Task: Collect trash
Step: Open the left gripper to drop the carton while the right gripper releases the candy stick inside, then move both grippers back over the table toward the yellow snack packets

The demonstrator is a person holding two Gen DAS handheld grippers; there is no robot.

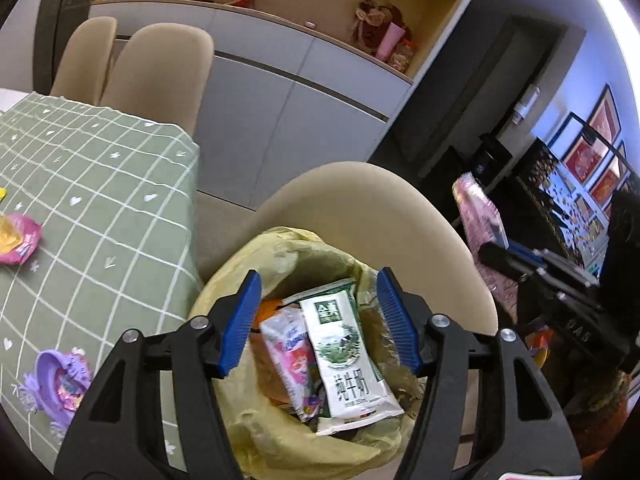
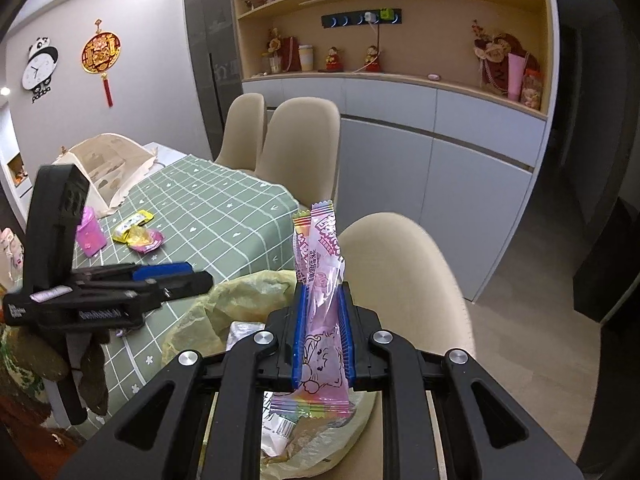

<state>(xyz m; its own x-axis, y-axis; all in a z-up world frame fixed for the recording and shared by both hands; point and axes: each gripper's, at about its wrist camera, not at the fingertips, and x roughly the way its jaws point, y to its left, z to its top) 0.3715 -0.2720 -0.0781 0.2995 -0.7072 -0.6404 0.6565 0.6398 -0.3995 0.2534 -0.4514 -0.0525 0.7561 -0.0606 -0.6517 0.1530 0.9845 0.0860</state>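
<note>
My left gripper [image 1: 319, 284] is open and empty, just above a trash bin lined with a yellow bag [image 1: 248, 264]. In the bin lie a green and white milk carton [image 1: 344, 352] and a pink and white wrapper [image 1: 294, 360]. My right gripper [image 2: 322, 292] is shut on a pink snack wrapper [image 2: 322, 280], held upright over the yellow bag [image 2: 236, 300]. That wrapper also shows at the right of the left wrist view [image 1: 478, 208]. The left gripper appears in the right wrist view [image 2: 176, 274].
The green checked tablecloth [image 1: 120, 200] carries a pink and yellow wrapper [image 1: 18, 238] and a purple toy package [image 1: 56, 384]; more wrappers [image 2: 138, 234] and a pink cup [image 2: 90, 234] show in the right wrist view. Beige chairs [image 1: 360, 208] stand around the table.
</note>
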